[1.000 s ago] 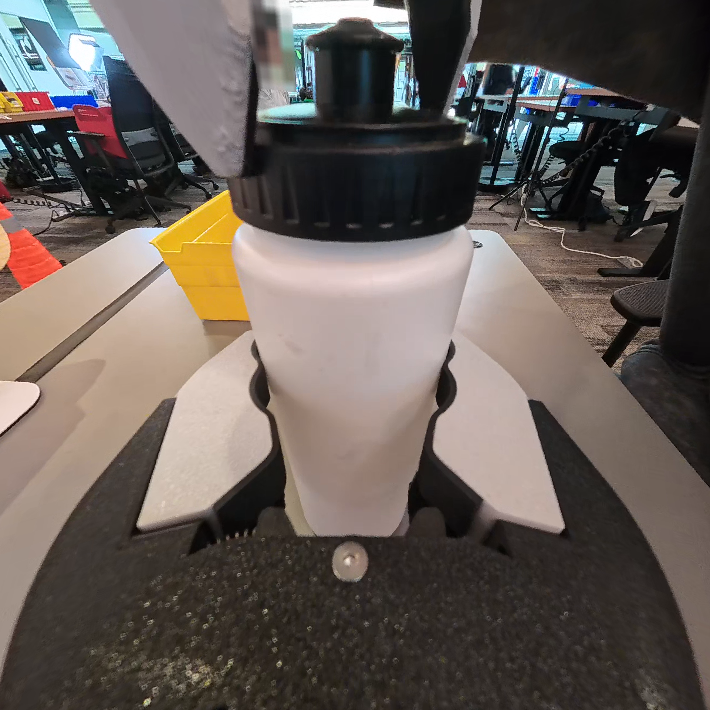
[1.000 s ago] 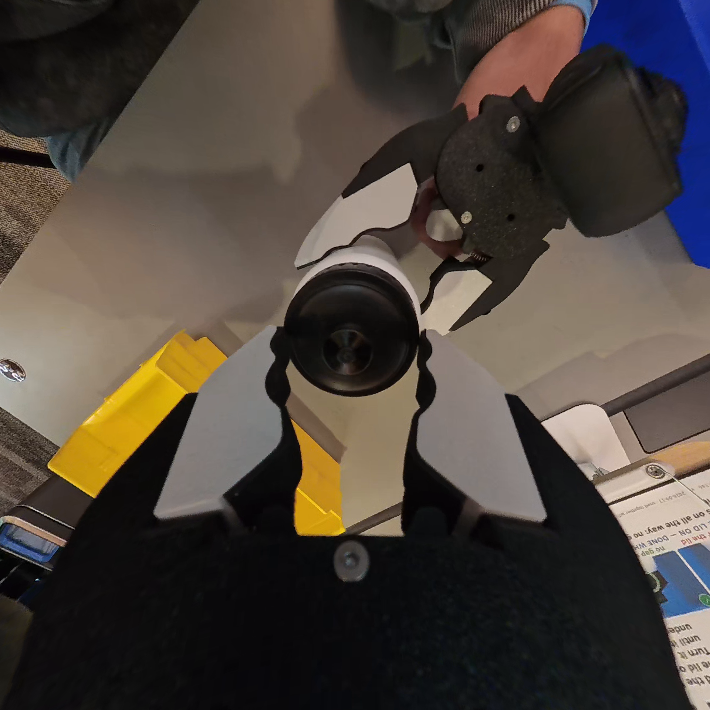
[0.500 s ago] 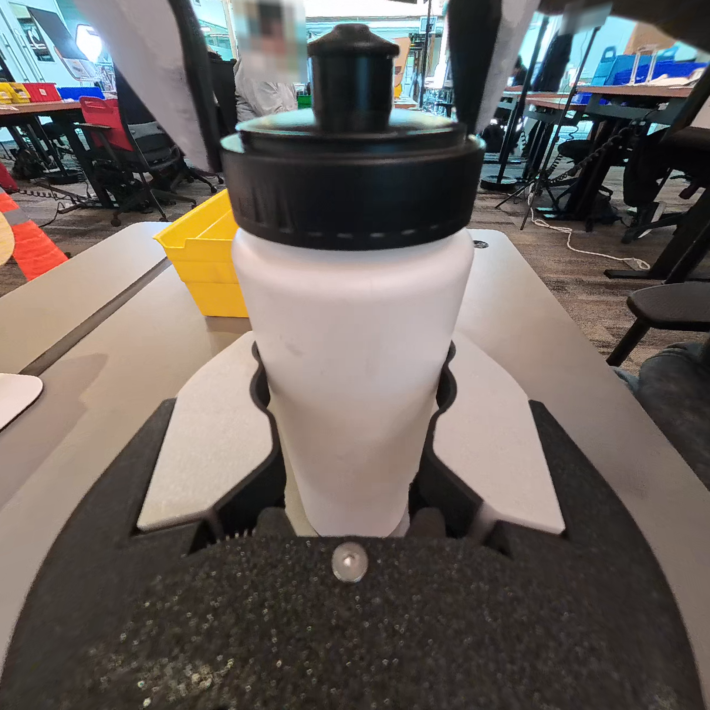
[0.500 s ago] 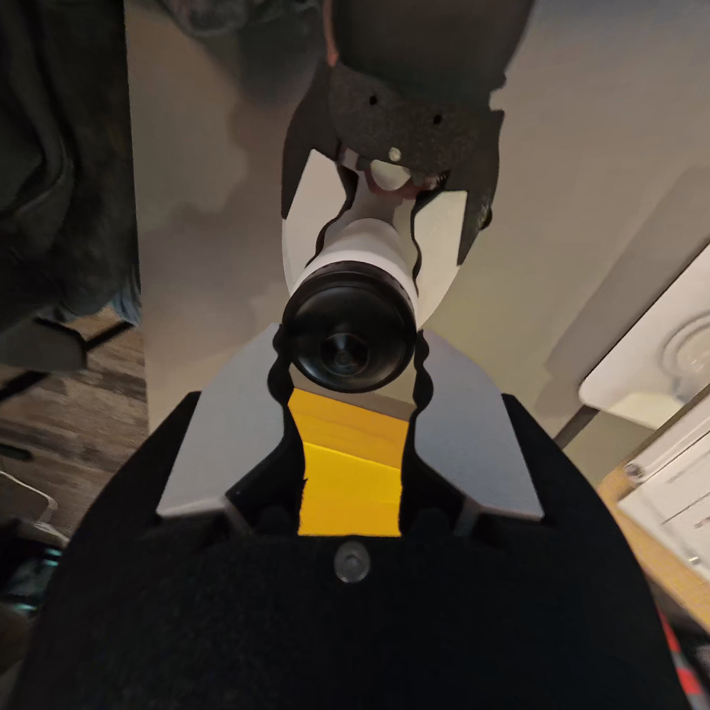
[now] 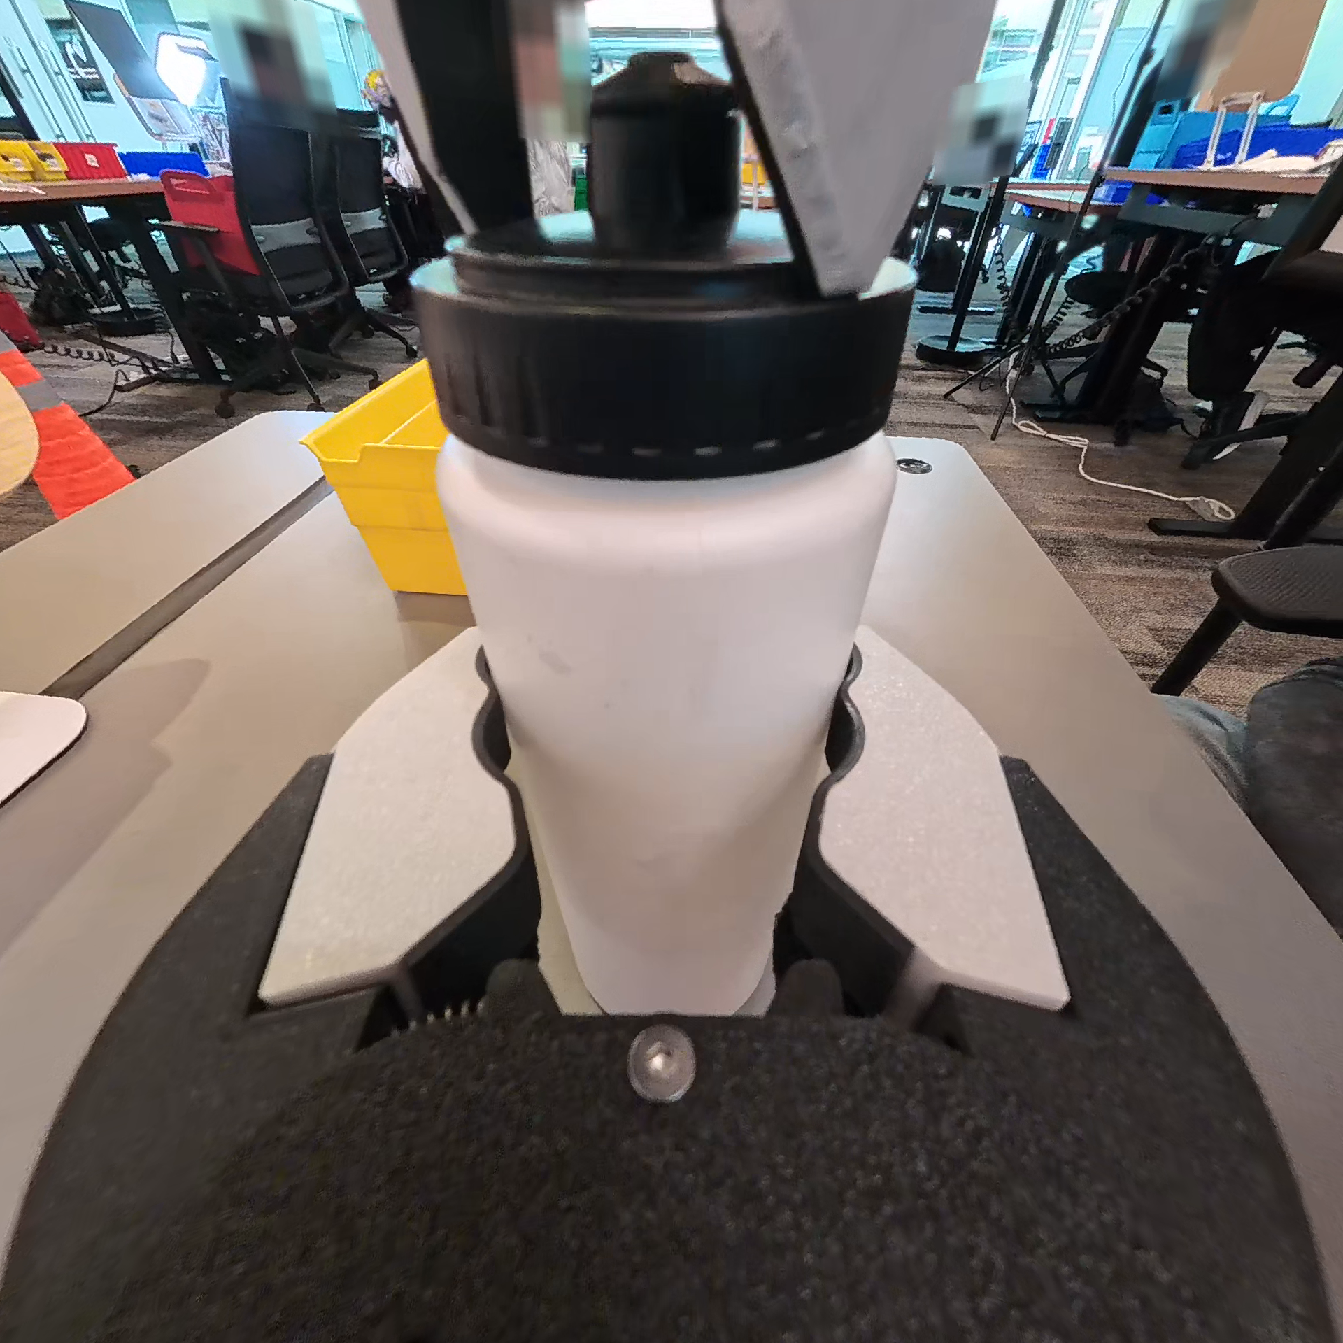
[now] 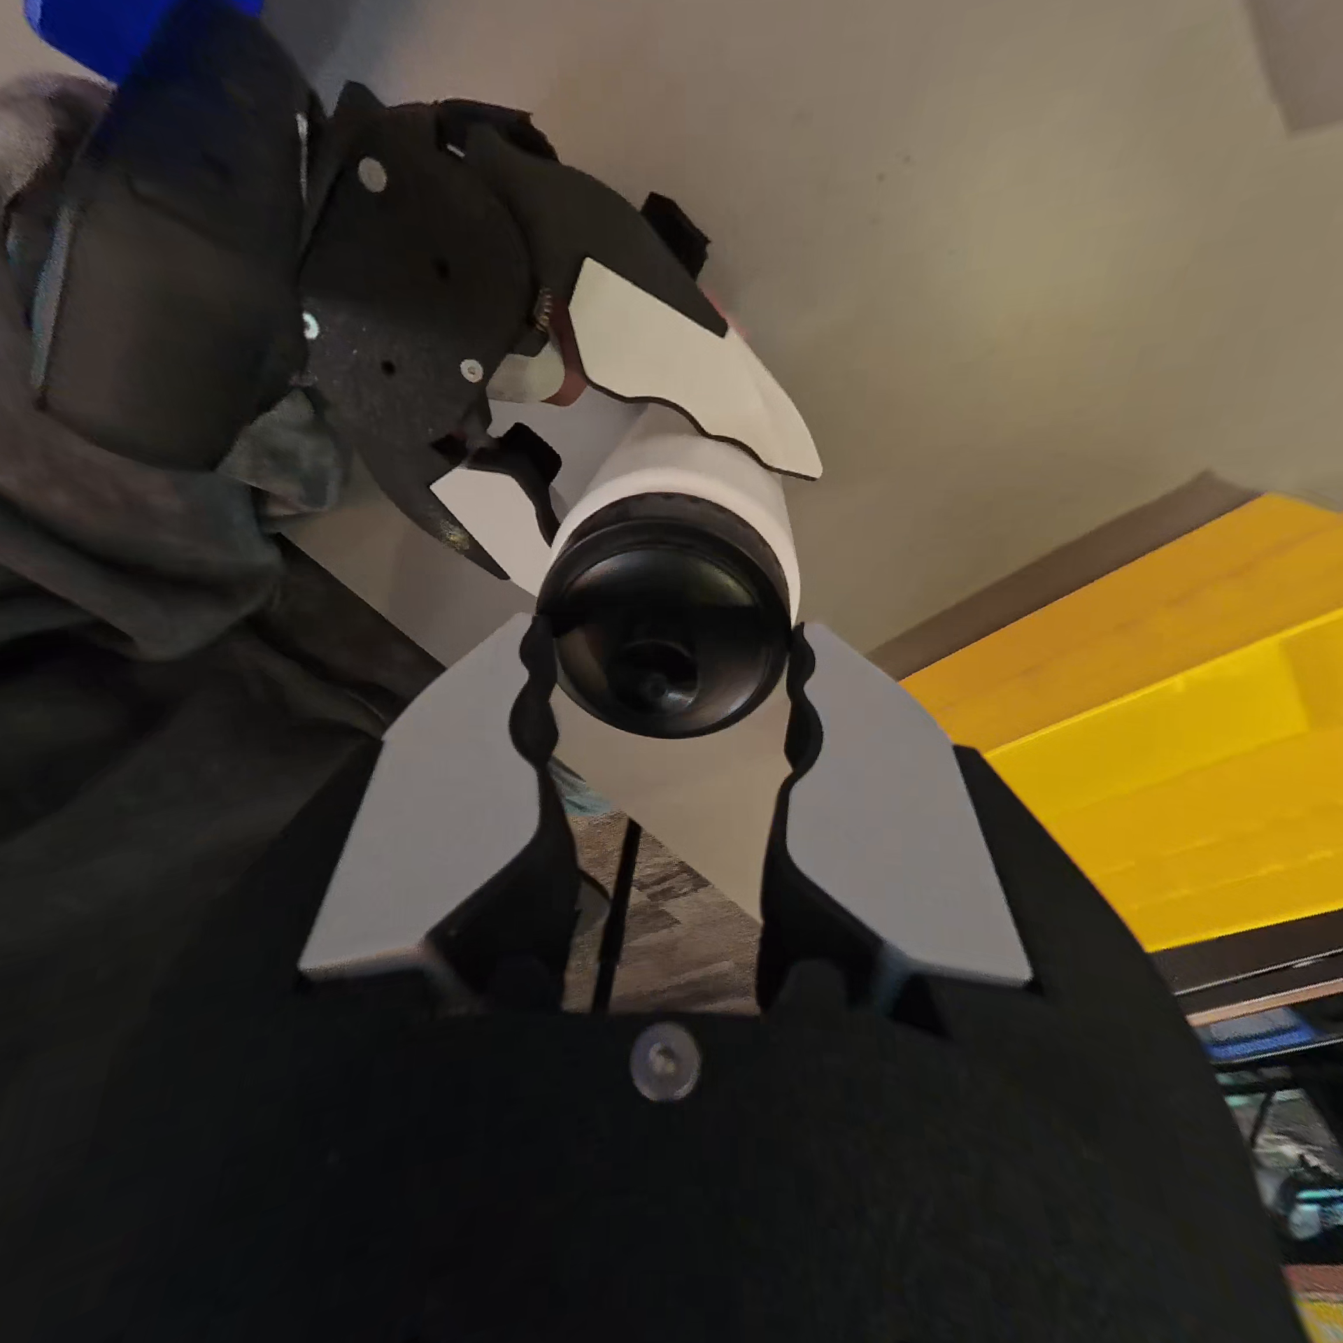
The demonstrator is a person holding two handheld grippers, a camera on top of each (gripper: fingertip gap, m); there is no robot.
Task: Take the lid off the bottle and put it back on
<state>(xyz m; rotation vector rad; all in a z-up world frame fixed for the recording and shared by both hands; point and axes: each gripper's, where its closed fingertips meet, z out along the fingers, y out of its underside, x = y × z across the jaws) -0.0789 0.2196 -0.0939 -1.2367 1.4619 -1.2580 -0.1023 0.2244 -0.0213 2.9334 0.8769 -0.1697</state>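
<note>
A white bottle (image 5: 668,618) stands upright on the grey table (image 5: 218,690), with a black ribbed lid (image 5: 654,378) with a spout on its neck. My left gripper (image 5: 668,668) is shut on the bottle's body. My right gripper (image 5: 654,218) comes down from above with a finger on each side of the lid. In the right wrist view I look straight down on the lid (image 6: 658,581), and my right gripper (image 6: 665,632) is shut on its rim. The left gripper (image 6: 654,519) holds the bottle (image 6: 676,465) from the upper left.
A yellow bin (image 5: 385,494) stands on the table just behind the bottle to the left, and shows at the right in the right wrist view (image 6: 1163,727). A flat white object (image 5: 29,734) lies at the left edge. A black stool (image 5: 1286,589) is off the table's right side.
My right gripper has twisted around the lid's axis while shut on it, and the lid has turned with it. The left gripper and bottle have stayed in place.
</note>
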